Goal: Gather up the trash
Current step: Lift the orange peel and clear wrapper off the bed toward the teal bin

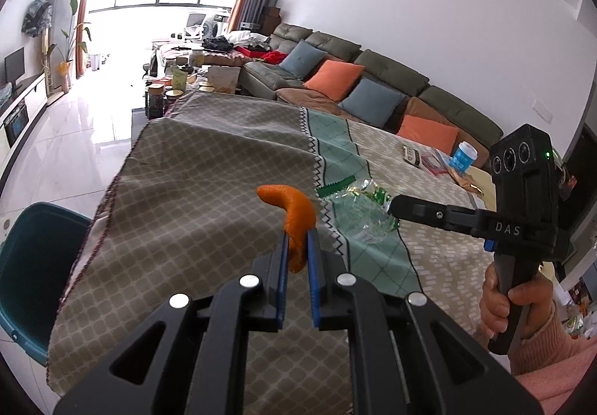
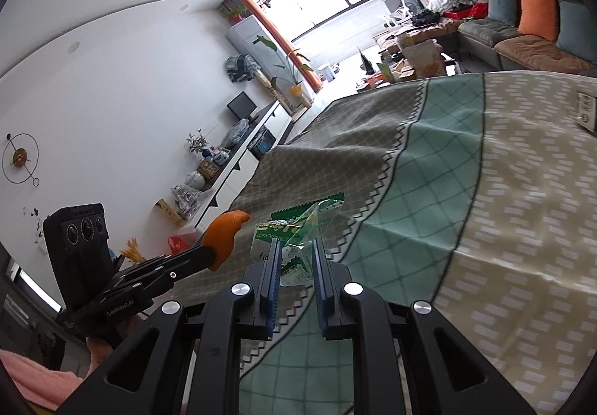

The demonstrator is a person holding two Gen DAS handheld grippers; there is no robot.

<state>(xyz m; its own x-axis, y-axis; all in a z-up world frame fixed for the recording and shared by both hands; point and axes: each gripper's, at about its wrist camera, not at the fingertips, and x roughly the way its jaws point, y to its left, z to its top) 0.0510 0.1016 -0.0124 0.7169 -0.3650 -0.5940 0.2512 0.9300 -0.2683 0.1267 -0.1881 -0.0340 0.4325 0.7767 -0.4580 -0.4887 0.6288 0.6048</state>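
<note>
Left wrist view shows the left gripper (image 1: pixel 297 239) nearest, its jaws clamped on a curl of orange peel (image 1: pixel 296 219) that juts up beyond the tips, clear of the patterned cloth (image 1: pixel 194 161) on the worktop. Just to its right the right gripper (image 1: pixel 393 208) reaches in from a hand (image 1: pixel 511 299) in a pink sleeve, with a crumpled green-and-clear snack wrapper (image 1: pixel 358 210) at its tips. From the right wrist view, that wrapper (image 2: pixel 298 236) sits pinched between the narrowly set jaws of the right gripper (image 2: pixel 296 247), hanging above the cloth.

Both pieces of trash look secured, so the step in hand is probably the carry to the teal bin (image 1: pixel 35 266) at the near left, below the worktop edge. Doing it well means keeping both grips firm until each piece is over the bin's mouth, the thin wrapper especially.

Farther off lie a blue-and-white cup (image 1: pixel 463 156) and other litter, then the sofa (image 1: pixel 373 79).
</note>
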